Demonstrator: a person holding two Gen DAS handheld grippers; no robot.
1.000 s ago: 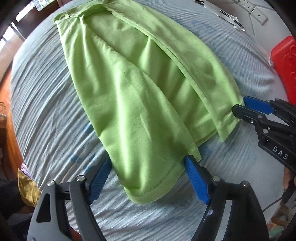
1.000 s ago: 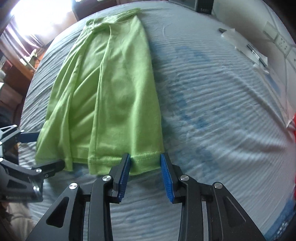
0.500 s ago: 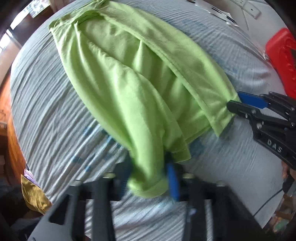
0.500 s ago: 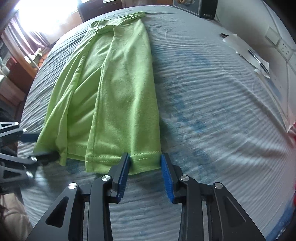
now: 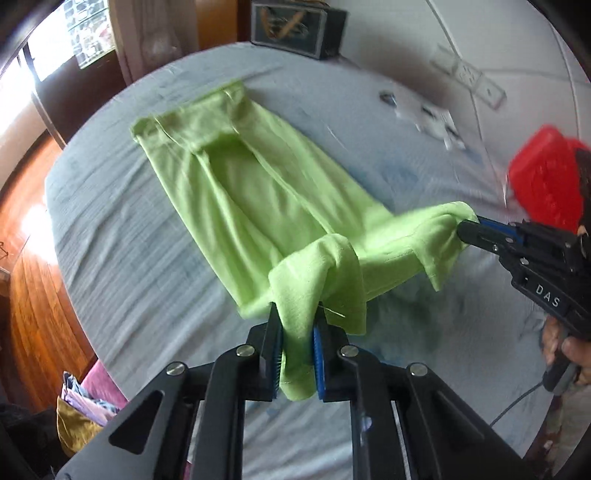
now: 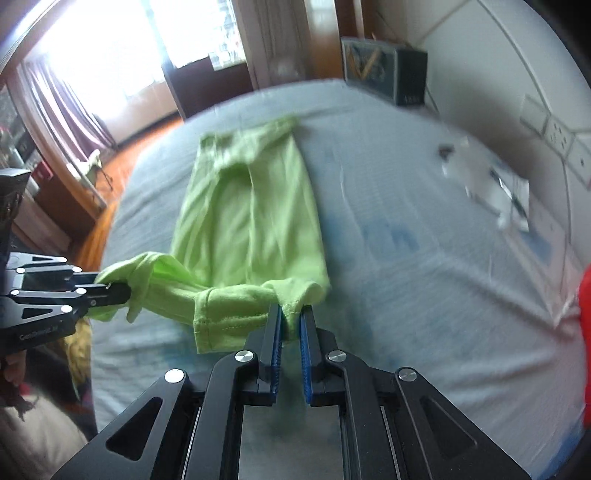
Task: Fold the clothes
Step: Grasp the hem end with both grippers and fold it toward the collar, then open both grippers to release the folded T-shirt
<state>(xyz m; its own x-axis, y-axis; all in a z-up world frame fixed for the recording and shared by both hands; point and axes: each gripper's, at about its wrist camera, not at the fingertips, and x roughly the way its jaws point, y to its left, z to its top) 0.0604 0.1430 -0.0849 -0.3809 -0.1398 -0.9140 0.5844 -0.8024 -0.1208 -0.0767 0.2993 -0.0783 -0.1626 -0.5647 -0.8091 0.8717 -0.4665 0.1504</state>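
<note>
A lime green garment lies lengthwise on the grey striped bed, folded into a long strip. Its near hem is lifted off the bed at both corners. My left gripper is shut on the left hem corner, and cloth bunches over its blue pads. My right gripper comes in from the right in that view, shut on the other corner. In the right wrist view the green garment stretches away, my right gripper pinches the hem, and my left gripper holds the far corner at the left.
A red plastic object sits at the bed's right edge, with papers and pens beyond it. A dark box stands at the bed's far end. Wooden floor and piled cloths lie to the left.
Both grippers were open at the hem on the bed. Both have shut on the hem corners and lifted them, and the views now tilt up toward the room.
</note>
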